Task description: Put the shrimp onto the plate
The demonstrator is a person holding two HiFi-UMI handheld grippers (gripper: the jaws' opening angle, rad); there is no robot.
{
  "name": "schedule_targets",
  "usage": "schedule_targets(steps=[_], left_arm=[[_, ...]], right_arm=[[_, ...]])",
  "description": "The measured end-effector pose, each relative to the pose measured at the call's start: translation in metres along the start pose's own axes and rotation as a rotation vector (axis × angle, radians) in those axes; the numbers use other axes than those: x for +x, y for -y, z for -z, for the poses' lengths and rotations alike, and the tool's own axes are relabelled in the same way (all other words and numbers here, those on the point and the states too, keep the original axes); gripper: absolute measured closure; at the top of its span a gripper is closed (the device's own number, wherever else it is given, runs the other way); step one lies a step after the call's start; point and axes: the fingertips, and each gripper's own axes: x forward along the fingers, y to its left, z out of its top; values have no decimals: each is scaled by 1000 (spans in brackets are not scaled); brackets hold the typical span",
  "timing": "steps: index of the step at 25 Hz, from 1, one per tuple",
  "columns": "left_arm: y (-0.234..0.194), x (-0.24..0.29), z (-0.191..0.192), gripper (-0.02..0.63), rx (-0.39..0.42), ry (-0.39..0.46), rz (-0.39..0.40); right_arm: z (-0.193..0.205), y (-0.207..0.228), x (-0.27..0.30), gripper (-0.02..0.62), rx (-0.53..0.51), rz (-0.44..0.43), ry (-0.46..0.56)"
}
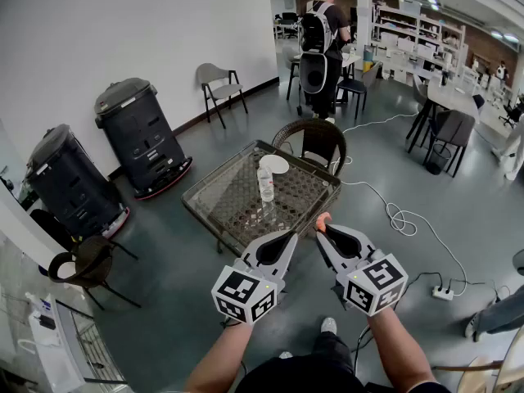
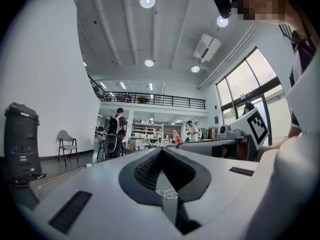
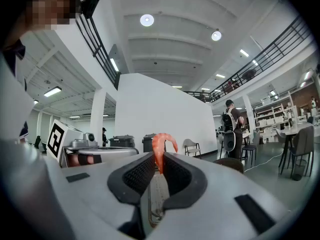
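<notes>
Where the shrimp sits: a small curled orange-pink shrimp [image 3: 161, 149] stands upright between the ridged black pads of the right gripper [image 3: 159, 160], its hooked end poking out past the jaw tips
Right gripper jaws: pinching the shrimp, with only its body keeping them apart
Left gripper jaws: the grey left gripper [image 2: 161, 151] has its jaws pressed together with nothing between them
Grippers together: side by side, held out over the grey floor, tips near each other but not touching
Plate: a round white plate [image 1: 273, 164] lies well ahead of both pairs of jaws, on the far part of the table, well apart from the shrimp
Table: a square brown wicker table with a glass top [image 1: 205, 191], its near edge just ahead of the jaw tips
Bottle: a clear plastic bottle [image 1: 266, 184] stands upright between the jaws and the plate, just beside the plate
Beyond the plate: a dark wicker chair [image 1: 319, 142], and farther off a person wearing a backpack [image 1: 321, 43]
Left of the jaws: two black bins [image 1: 139, 133] against the white wall
</notes>
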Motion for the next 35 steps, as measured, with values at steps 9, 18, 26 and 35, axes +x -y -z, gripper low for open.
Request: schedule_targets(steps=[9,18,26,35], left_arm=[[-2,7,6,598,-1,-5,9],[-3,19,3,598,9,-4,8],[-8,49,7,598,9,-15,-10],[-21,102,12,598,27,-28,-47]], right_arm=[[5,6,5,540,16,-5,-4],[2,17,6,540,20,-19,5],[2,50,13,540,38,-40,12],[4,107,29,540,30,-65,16]])
